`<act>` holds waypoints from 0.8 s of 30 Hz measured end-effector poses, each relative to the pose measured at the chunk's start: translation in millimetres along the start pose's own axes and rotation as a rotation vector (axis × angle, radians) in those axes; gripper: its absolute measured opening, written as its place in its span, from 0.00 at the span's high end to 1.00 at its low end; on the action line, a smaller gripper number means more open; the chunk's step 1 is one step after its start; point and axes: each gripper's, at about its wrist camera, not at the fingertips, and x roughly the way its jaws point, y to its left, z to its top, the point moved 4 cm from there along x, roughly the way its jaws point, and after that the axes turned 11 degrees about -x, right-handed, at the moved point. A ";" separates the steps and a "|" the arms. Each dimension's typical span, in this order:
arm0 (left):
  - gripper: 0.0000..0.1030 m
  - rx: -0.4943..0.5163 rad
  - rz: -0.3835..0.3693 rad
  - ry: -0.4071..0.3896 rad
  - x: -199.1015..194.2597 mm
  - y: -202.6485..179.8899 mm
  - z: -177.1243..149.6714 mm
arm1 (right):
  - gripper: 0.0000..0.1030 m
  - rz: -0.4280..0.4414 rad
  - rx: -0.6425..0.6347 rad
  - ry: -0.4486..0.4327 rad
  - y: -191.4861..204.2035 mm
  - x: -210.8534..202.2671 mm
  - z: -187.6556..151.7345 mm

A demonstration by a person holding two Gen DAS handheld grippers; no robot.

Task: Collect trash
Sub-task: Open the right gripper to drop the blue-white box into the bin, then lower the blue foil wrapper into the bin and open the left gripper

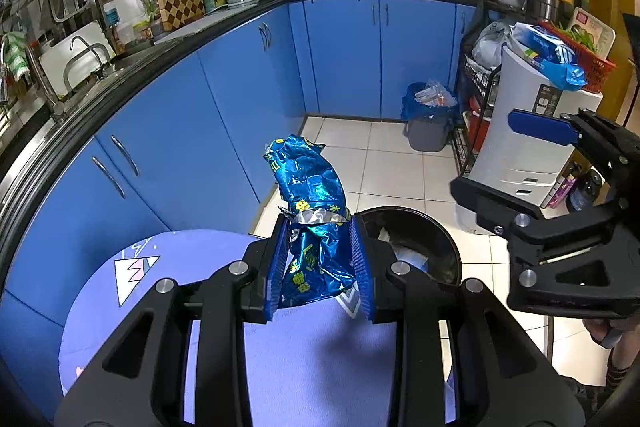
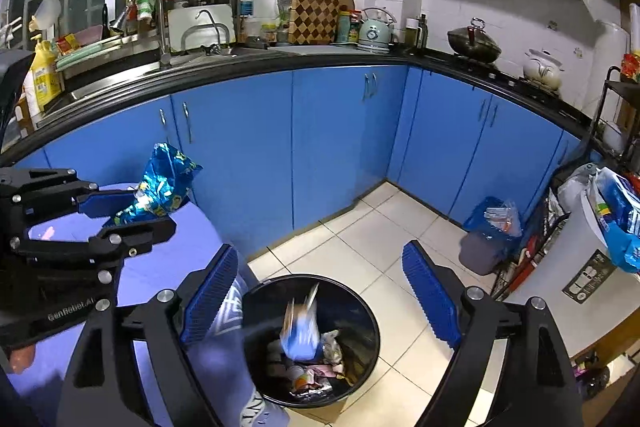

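My left gripper (image 1: 320,259) pinches the upright blue foil wrapper (image 1: 310,187) just left of the black bin (image 2: 312,343), right gripper (image 2: 320,303) spread empty above it.

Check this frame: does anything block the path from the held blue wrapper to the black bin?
Nothing visible does. The blue wrapper sits clamped in the left tool beside the black bin, whose mouth is uncovered; the right tool is open above it.

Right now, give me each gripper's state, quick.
Left gripper: shut on the blue foil wrapper.
Right gripper: open, holding nothing, above the black bin.
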 end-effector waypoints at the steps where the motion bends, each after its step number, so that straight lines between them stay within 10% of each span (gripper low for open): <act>1: 0.69 -0.002 -0.002 0.004 2.0 -0.3 0.2 | 0.20 -0.026 0.006 -0.001 -2.8 -0.8 -2.7; 24: 0.68 0.068 -0.070 0.021 34.9 -57.0 19.2 | 0.20 -0.029 0.123 0.036 -50.1 5.7 -38.3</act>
